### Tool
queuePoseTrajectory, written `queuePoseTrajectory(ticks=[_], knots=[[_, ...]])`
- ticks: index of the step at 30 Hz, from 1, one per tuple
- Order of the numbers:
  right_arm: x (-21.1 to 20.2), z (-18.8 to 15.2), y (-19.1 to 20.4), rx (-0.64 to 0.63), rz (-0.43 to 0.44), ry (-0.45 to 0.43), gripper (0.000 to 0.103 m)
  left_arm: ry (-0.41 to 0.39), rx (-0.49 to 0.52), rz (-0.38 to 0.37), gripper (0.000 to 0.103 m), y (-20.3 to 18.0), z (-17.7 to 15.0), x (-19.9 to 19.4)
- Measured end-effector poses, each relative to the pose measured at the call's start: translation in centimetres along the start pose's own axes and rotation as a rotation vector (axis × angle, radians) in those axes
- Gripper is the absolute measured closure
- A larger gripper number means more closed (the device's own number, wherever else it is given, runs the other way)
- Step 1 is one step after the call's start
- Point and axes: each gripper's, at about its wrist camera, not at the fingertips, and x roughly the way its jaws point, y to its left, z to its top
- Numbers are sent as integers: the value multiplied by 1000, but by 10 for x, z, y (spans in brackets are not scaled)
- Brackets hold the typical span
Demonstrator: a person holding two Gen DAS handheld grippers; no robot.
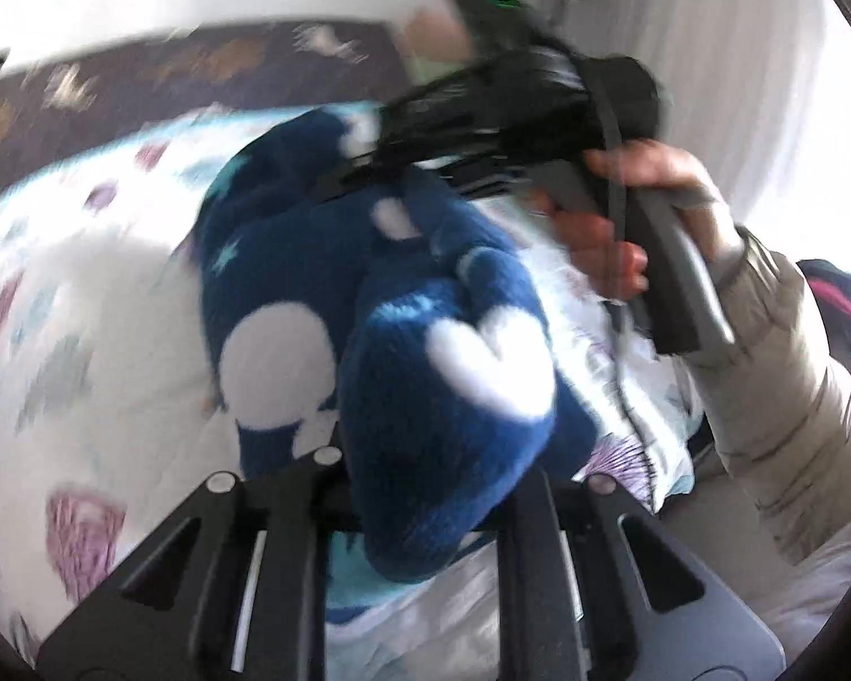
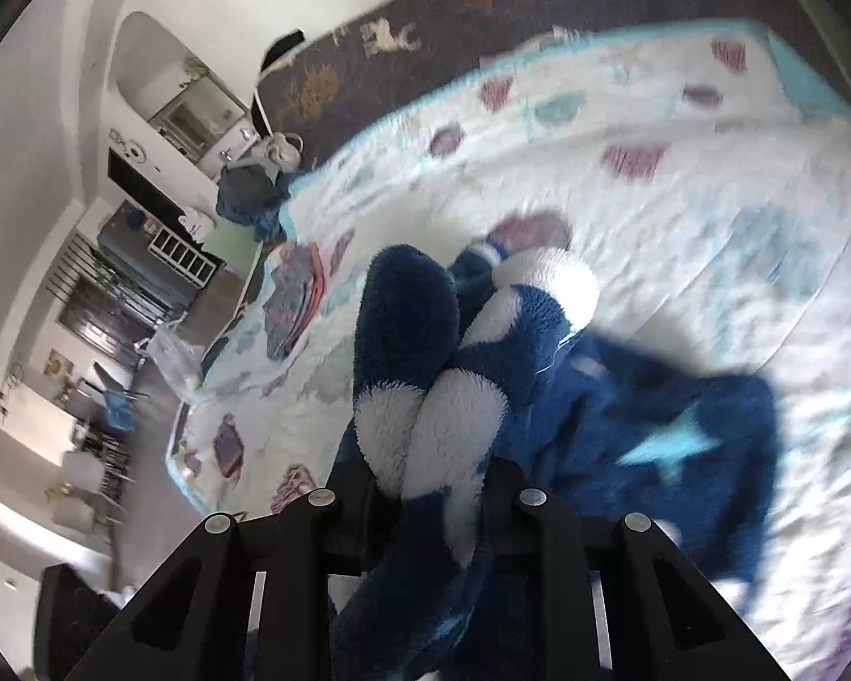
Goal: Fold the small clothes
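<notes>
A dark blue fleece garment (image 1: 312,238) with white hearts and pale blue stars hangs bunched over the bed. In the left wrist view, a thick fold of it fills the gap of my left gripper (image 1: 420,488), which is shut on it; the fingertips are hidden by fabric. The right gripper (image 1: 369,164), held by a hand (image 1: 652,193) in a beige sleeve, bites the garment's far upper edge. In the right wrist view, my right gripper (image 2: 425,488) is shut on a white-and-blue fold of the garment (image 2: 624,397), the rest trailing down to the right.
A white quilt (image 2: 652,142) with pink and teal prints covers the bed. A dark brown blanket (image 2: 482,11) lies along its far side. Folded clothes (image 2: 300,295) sit at the bed's left edge, and a dark blue heap (image 2: 249,193) lies beyond. Furniture stands off to the left.
</notes>
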Motion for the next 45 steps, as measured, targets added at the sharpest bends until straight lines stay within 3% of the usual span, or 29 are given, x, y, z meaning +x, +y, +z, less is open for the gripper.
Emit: queuePoseTrajectory(ticks=[5, 8, 11, 14, 16, 17, 21, 25, 27, 30, 32, 33, 36, 38, 39, 41, 43, 45], knots=[[-63, -2, -18, -44, -119, -63, 76, 11, 156, -77, 85, -54, 17, 31], [-72, -18, -59, 23, -201, -48, 75, 107, 196, -118, 85, -70, 13, 73], [-51, -45, -111, 132, -246, 16, 74, 234, 188, -134, 84, -76, -8, 117], [-31, -72, -152, 221, -199, 1, 68, 208, 258, -117, 77, -88, -17, 118], [-30, -80, -166, 256, -128, -51, 62, 199, 320, -119, 58, -98, -18, 108], [-29, -81, -169, 265, -113, -59, 59, 202, 331, -136, 55, -100, -17, 102], [-30, -81, -166, 248, -126, -67, 53, 178, 287, -254, 54, -95, -1, 63], [-51, -80, -158, 227, -158, -80, 50, 78, 162, -268, 53, -50, 27, 35], [-69, -84, -154, 219, -188, -113, 50, 67, 124, -205, 52, -29, 28, 39], [-109, -95, -136, 186, -228, -211, 50, 189, 111, -77, 52, -12, 4, 79], [-136, -111, -111, 128, -173, -272, 54, 199, 126, -57, 52, -7, -12, 94], [-148, -125, -91, 72, -97, -297, 55, 167, 148, -43, 52, -7, -18, 91], [-148, -159, -52, -60, 36, -260, 66, 150, 154, -39, 52, -10, -21, 84], [-124, -183, -35, -128, -44, -173, 70, 157, 142, -48, 52, -6, -19, 90], [-107, -194, -38, -125, -135, -126, 71, 160, 132, -60, 52, -5, -19, 92], [-80, -210, -66, -13, -202, -63, 81, 161, 122, -91, 53, 3, -19, 88], [-55, -230, -106, 143, -119, -78, 81, 153, 127, -134, 55, -2, -21, 92], [-52, -239, -118, 212, -48, -151, 82, 138, 156, -94, 55, -5, -25, 93]])
